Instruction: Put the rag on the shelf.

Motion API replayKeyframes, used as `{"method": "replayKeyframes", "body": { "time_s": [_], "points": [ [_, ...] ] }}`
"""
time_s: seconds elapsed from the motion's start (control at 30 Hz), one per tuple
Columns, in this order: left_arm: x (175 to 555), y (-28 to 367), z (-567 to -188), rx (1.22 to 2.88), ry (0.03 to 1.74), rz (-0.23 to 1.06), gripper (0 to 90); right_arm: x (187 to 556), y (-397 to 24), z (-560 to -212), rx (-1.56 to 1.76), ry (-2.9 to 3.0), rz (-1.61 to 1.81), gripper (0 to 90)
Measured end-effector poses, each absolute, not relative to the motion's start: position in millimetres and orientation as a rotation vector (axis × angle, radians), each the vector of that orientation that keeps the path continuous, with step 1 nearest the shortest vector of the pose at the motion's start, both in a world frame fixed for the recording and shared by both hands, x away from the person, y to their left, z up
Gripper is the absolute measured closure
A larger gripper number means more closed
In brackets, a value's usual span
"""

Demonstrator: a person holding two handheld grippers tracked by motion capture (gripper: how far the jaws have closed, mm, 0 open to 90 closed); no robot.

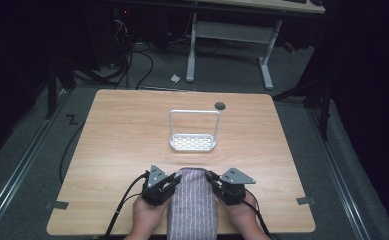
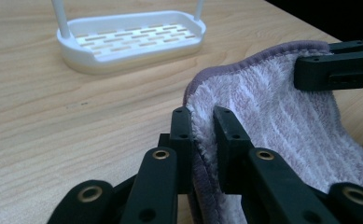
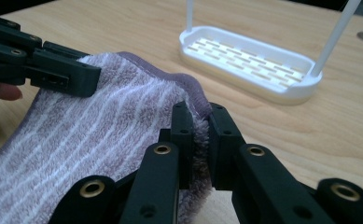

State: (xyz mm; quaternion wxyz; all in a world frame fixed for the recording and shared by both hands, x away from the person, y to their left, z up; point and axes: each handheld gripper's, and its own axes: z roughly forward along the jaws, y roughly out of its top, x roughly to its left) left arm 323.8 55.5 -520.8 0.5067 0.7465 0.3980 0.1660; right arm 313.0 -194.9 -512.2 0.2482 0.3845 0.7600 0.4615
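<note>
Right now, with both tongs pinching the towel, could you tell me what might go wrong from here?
1. The left tongs and right tongs each grip only the towel edge, so the plush cloth could slip out when lifted.
2. The white rack stands just ahead; a swinging towel might knock its thin hoop.

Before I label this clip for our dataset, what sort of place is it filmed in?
Probably a lab or recording workspace, not a home: a bare wooden table on grey carpet, loose cables and a height-adjustable desk frame behind. Only a white rack and a striped towel are set out.
</note>
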Motion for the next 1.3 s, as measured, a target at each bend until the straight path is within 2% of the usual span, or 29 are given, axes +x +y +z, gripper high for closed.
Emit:
{"method": "replayKeyframes", "body": {
  "time_s": [0.5,1.3],
  "points": [
    [320.8,50.2,-495.4,1.722,0.909,0.475,79.4,308.4,-198.3,-492.9,0.994,1.932,1.294,82.7],
    [321.9,43.2,-435.5,1.569,0.813,0.588,79.4,312.4,-202.6,-431.6,0.913,1.728,1.385,82.7]
  ]
}}
